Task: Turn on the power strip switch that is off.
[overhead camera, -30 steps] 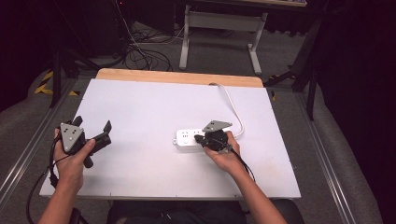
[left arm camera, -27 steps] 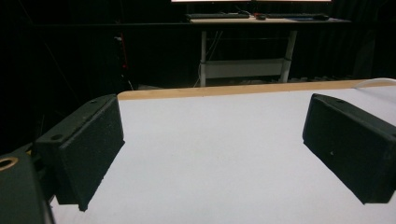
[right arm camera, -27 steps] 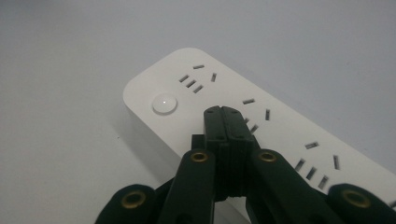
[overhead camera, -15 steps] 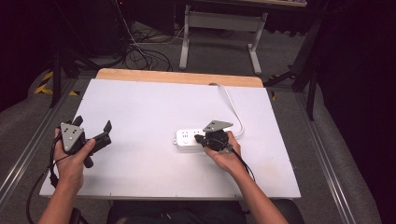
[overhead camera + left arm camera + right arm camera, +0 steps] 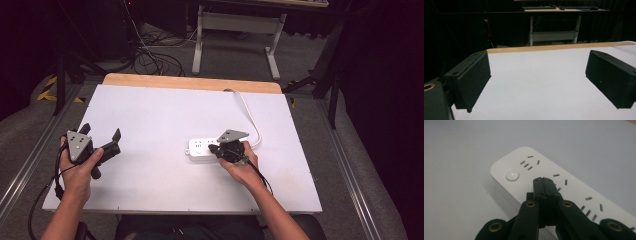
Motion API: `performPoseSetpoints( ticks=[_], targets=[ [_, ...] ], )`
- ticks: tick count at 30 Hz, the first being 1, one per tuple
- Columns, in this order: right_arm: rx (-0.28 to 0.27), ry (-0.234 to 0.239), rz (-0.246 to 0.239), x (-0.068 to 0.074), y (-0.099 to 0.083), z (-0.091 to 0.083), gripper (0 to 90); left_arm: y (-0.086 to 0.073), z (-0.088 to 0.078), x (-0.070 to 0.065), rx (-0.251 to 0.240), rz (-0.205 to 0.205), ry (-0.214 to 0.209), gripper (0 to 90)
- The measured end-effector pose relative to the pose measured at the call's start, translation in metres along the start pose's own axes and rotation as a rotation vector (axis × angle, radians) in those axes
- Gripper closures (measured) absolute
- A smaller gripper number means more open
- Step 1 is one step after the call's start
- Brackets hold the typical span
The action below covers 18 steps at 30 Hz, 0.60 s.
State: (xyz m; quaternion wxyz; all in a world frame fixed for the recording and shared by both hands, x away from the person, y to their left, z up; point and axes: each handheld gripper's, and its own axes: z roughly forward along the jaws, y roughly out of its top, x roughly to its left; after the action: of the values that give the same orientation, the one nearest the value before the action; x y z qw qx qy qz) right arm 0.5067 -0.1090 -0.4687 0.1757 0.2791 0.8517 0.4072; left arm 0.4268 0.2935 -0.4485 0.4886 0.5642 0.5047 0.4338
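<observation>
On the right half of the white table top point(image 5: 160, 115), near the person's edge: a white power strip point(image 5: 202, 148). Lies flat, long side running across the table, socket face up. Trails a white cable point(image 5: 250, 112) from its right end, curving away toward the wooden strip point(image 5: 190, 82) along the far edge.

Directly over that strip: the right gripper point(image 5: 219, 149), held in the right hand point(image 5: 242, 162). Shows jaws pressed together, pad against pad, with nothing pinched between them. In the right gripper view, places the closed tips of the right gripper point(image 5: 543, 181) above the top face of the power strip point(image 5: 574, 187), just beside the round white button point(image 5: 512, 175) and among the slots of the neighbouring socket. Points down at a slant onto the strip. Touching the plastic or hanging just clear of it: cannot tell. Leaves the button itself uncovered, a little to the left of the tips in that view.

At the left edge of the table, well apart from the strip: the left gripper point(image 5: 101, 132), held in the left hand point(image 5: 80, 172). Shows jaws spread wide, nothing between them. In the left gripper view, frames bare white table point(image 5: 536, 95) between the two black pads of the left gripper point(image 5: 537, 75), with the wooden edge point(image 5: 549, 47) beyond and a sliver of the white cable point(image 5: 625, 43) at the far right.
</observation>
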Motion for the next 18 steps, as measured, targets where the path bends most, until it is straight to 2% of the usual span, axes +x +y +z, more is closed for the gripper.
performPoseSetpoints(
  ticks=[4, 6, 7, 8, 9, 10, 11, 17, 18],
  targets=[
    [-0.018, -0.012, -0.006, 0.001, 0.001, -0.001, 90.0, 0.000, 0.002, -0.001, 0.002, 0.002, -0.005, 6.5],
    [-0.024, -0.033, -0.026, 0.001, 0.001, -0.004, 90.0, 0.000, 0.002, -0.001, -0.001, 0.005, -0.008, 6.5],
    [-0.049, -0.046, -0.035, 0.000, 0.001, -0.006, 90.0, 0.001, 0.003, -0.002, -0.003, 0.006, -0.007, 6.5],
    [-0.049, -0.046, -0.035, 0.000, 0.001, -0.006, 90.0, 0.001, 0.003, -0.002, -0.003, 0.006, -0.007, 6.5],
    [-0.104, -0.058, -0.035, -0.001, 0.004, -0.012, 90.0, 0.001, 0.004, -0.002, -0.003, 0.008, -0.009, 6.5],
    [-0.104, -0.058, -0.035, -0.001, 0.004, -0.012, 90.0, 0.001, 0.004, -0.002, -0.003, 0.008, -0.009, 6.5],
    [-0.149, -0.063, -0.027, -0.003, 0.006, -0.019, 90.0, 0.001, 0.004, -0.002, -0.001, 0.010, -0.011, 6.5],
    [-0.194, -0.074, 0.003, -0.011, 0.007, -0.028, 90.0, 0.001, 0.005, -0.003, -0.002, 0.006, -0.015, 6.5],
    [-0.210, -0.077, 0.021, -0.013, 0.006, -0.032, 90.0, 0.001, 0.005, -0.003, -0.002, 0.007, -0.016, 6.5]
  ],
)
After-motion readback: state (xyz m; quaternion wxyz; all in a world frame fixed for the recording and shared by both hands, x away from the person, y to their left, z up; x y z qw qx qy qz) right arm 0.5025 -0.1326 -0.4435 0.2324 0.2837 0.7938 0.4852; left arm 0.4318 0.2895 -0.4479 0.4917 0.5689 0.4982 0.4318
